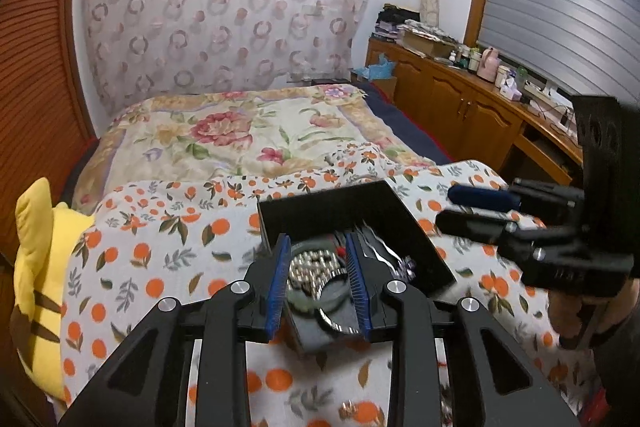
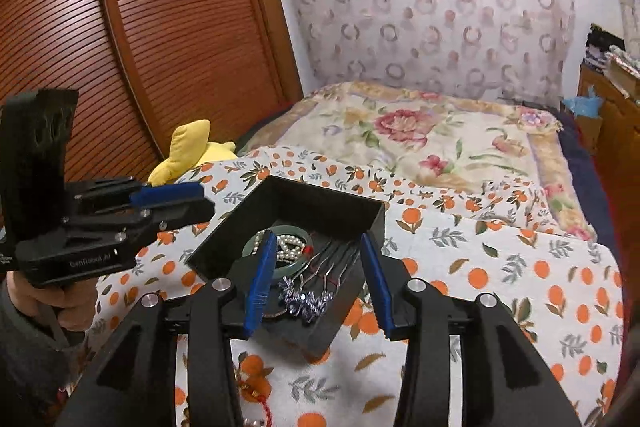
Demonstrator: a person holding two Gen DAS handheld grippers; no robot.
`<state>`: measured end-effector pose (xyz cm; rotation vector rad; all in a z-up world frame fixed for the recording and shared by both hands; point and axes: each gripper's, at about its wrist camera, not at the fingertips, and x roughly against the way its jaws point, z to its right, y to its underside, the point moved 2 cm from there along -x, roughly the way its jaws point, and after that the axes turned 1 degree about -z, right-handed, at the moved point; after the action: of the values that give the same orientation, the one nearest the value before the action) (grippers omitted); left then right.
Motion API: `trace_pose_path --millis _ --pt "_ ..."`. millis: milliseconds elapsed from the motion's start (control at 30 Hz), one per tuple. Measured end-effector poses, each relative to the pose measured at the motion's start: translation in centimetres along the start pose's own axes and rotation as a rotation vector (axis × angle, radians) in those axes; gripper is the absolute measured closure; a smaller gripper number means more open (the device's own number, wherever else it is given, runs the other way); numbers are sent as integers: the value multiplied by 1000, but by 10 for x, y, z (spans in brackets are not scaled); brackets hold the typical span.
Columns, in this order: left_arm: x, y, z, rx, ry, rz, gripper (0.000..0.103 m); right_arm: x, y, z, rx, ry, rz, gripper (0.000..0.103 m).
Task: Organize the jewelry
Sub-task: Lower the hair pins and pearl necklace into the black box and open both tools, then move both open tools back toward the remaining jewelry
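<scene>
Both grippers' fingers (image 2: 376, 279) spread, empty (nothing pinched), poised over black box (image 2: 280, 195) on bed, bangle (image 2: 256, 247) and pearls (image 2: 290, 243) gathered inside for tidiness.

one black box (image 2: 320, 205), one jade bangle (image 2: 256, 241), two grippers (image 1: 318, 275) (image 2: 320, 279).

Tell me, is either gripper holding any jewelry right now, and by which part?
Nothing is held. The left gripper and right gripper both stand open above the black box, pads clear of the jewelry inside.
</scene>
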<state>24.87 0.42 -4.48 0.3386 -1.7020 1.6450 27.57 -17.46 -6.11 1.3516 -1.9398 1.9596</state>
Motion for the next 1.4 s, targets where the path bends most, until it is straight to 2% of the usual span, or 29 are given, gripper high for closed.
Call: trace_pose_path --millis 467,533,600,900,1167,1400 --pt "32 64 9 8 -7 -37 72 60 52 -21 8 33 21 57" --pt "34 74 13 9 -8 -42 66 66 61 -25 13 36 15 57" --pt "37 85 18 5 -7 -47 64 69 70 -29 22 40 5 57" --pt "35 125 45 22 43 -97 64 81 119 -42 29 65 -38 57" --pt "26 127 61 13 39 -122 64 88 154 -49 7 78 -61 57" --pt "17 123 68 -10 -5 -132 64 88 168 -48 1 90 -75 57"
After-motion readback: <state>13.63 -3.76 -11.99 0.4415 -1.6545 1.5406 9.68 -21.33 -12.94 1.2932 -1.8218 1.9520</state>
